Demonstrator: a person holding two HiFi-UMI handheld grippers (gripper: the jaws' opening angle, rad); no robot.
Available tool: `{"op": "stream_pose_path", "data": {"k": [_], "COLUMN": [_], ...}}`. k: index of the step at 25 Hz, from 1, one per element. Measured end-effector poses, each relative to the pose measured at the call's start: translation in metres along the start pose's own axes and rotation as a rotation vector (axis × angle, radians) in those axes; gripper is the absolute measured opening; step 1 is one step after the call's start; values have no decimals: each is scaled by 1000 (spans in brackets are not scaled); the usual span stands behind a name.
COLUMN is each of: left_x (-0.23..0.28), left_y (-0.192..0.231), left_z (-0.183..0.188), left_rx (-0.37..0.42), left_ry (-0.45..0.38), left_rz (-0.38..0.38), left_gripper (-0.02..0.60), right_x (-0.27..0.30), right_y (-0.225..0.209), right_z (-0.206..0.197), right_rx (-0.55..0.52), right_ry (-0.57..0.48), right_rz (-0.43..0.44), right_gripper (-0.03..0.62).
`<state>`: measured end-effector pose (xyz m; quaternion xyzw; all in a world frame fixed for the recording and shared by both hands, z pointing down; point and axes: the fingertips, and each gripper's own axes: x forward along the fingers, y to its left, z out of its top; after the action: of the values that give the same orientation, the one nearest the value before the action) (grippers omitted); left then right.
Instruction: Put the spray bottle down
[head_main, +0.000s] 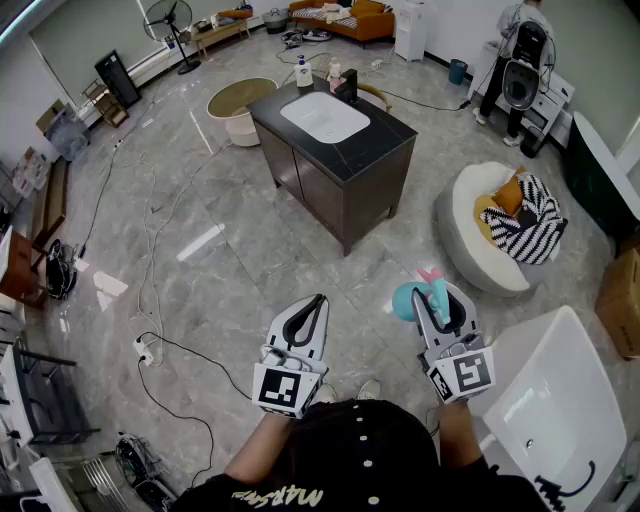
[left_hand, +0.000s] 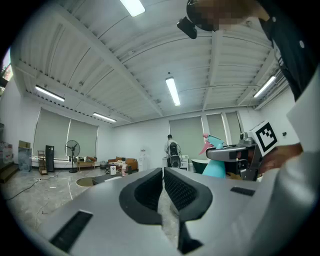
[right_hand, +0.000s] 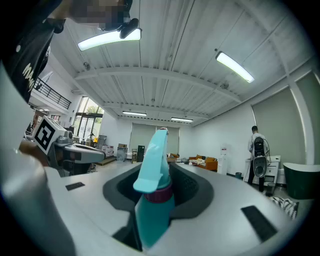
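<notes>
A teal spray bottle (head_main: 408, 298) with a pink trigger hangs above the floor, upright between the jaws of my right gripper (head_main: 440, 300), which is shut on it. In the right gripper view the spray bottle (right_hand: 154, 200) fills the gap, its teal nozzle rising above a purple collar. My left gripper (head_main: 319, 301) is held level beside it, to the left, with its jaws together and nothing in them. In the left gripper view the black pads (left_hand: 150, 189) meet at the tip, and the spray bottle (left_hand: 216, 169) shows at the right.
A black cabinet (head_main: 345, 175) with a white sink basin (head_main: 324, 116) stands ahead on the grey marble floor. A white bathtub (head_main: 555, 400) is close at the lower right, and a white beanbag (head_main: 478, 235) beyond it. Cables (head_main: 160, 345) trail on the left. A person (head_main: 518, 55) stands at the back.
</notes>
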<state>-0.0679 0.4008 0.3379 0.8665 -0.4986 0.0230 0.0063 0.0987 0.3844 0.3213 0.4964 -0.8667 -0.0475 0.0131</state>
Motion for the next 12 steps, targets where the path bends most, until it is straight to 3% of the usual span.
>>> {"op": "stream_pose_path", "data": {"k": [12], "left_x": [11], "left_y": [-7], "left_z": [-2], "left_rx": [13], "left_ry": [7], "left_rz": [16], "left_gripper": [21], "right_x": [-3], "right_y": [-15], "right_z": [-5], "right_rx": [13], "right_ry": [-1], "right_rz": [2], "right_gripper": [126]}}
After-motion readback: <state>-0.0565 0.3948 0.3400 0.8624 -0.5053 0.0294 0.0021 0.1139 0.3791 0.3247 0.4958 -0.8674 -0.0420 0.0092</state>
